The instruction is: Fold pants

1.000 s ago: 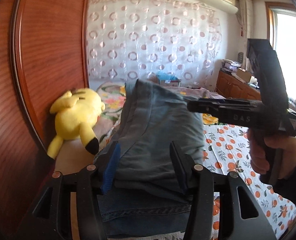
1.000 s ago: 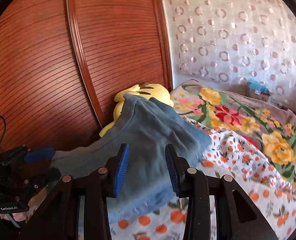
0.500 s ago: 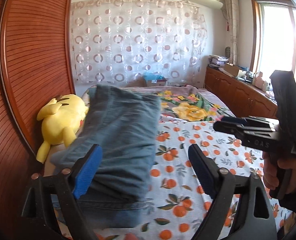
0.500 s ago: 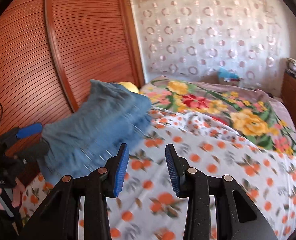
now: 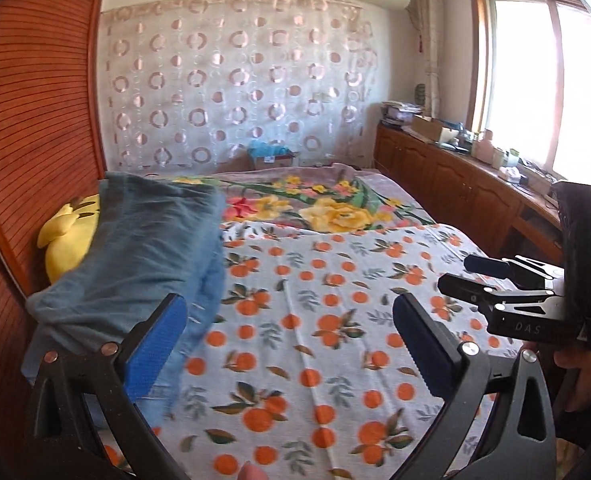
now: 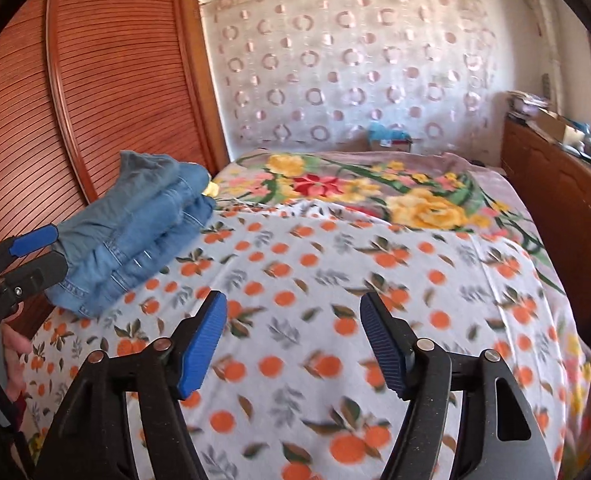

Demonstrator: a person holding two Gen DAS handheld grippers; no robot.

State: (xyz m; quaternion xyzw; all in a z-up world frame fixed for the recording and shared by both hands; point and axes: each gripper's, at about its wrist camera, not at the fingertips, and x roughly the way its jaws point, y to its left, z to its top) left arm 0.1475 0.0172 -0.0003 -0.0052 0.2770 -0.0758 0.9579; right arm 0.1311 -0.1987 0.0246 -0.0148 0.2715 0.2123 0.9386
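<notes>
The blue denim pants (image 5: 143,256) lie folded in a thick stack at the left side of the bed, next to the wooden headboard; they also show in the right wrist view (image 6: 135,232). My left gripper (image 5: 291,344) is open and empty, just right of the stack. It appears at the left edge of the right wrist view (image 6: 35,256), close to the stack. My right gripper (image 6: 293,340) is open and empty over the orange-print sheet (image 6: 335,280). It also shows in the left wrist view (image 5: 483,276) at the right.
A yellow plush toy (image 5: 69,240) lies behind the pants against the ribbed wooden headboard (image 5: 35,120). A floral blanket (image 5: 327,204) covers the far half of the bed. A wooden cabinet (image 5: 455,192) with clutter runs along the right wall under the window.
Both grippers have opened wide and pulled back to the right, away from the folded pants. The pants now rest on the bed, apart from both grippers.
</notes>
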